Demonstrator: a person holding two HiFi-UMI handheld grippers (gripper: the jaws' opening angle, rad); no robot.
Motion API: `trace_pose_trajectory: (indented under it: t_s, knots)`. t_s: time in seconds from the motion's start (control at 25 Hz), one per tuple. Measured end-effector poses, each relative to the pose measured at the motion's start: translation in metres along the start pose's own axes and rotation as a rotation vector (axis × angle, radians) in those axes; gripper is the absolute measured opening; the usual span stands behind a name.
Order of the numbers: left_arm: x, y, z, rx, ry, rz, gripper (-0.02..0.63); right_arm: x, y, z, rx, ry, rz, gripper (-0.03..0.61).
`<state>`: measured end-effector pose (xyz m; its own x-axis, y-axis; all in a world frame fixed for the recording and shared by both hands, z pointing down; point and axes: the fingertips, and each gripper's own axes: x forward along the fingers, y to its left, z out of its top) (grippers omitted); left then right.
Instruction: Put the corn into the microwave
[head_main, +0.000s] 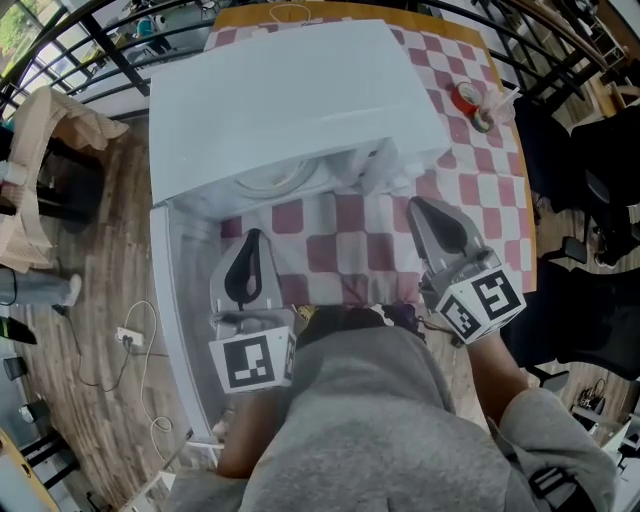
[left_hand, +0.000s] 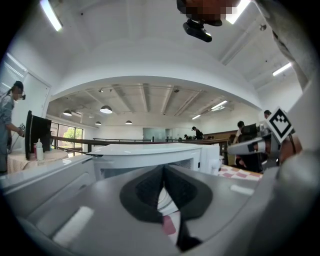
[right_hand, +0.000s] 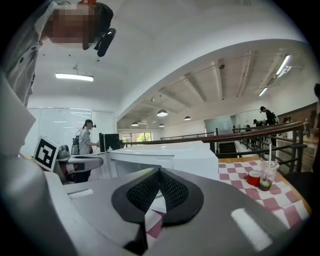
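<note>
At twelve o'clock on the counter (head_main: 480, 200), the microwave (head_main: 290, 100) stood with its door (head_main: 175, 300) open toward seven. My left claw (head_main: 250, 248) and right claw (head_main: 432, 220) were both closed and empty. I saw no corn anywhere; it may have been inside already, but I couldn't tell.

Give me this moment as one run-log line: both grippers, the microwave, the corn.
left gripper: shut, empty | right gripper: shut, empty | microwave: door open | corn: not in view
</note>
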<state>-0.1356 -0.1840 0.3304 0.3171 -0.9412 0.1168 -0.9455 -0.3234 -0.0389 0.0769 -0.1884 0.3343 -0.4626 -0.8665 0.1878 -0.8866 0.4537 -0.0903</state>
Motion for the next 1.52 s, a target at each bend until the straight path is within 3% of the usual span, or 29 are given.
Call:
trace_pose_trajectory:
  t_s: [0.24,0.88,1.52]
  knots:
    - [-0.016,-0.032,0.015,0.022,-0.002,0.075,0.009,-0.019,-0.012,0.012,0.013,-0.035,-0.078,0.0]
    - [-0.089,-0.148,0.021,0.026,-0.001,0.16,0.009,-0.128,-0.036,0.004,-0.03,-0.043,0.004,0.0]
    - [-0.124,-0.171,0.018,0.038,0.001,0.206,0.009,-0.156,-0.033,-0.008,-0.035,-0.049,0.054,0.0]
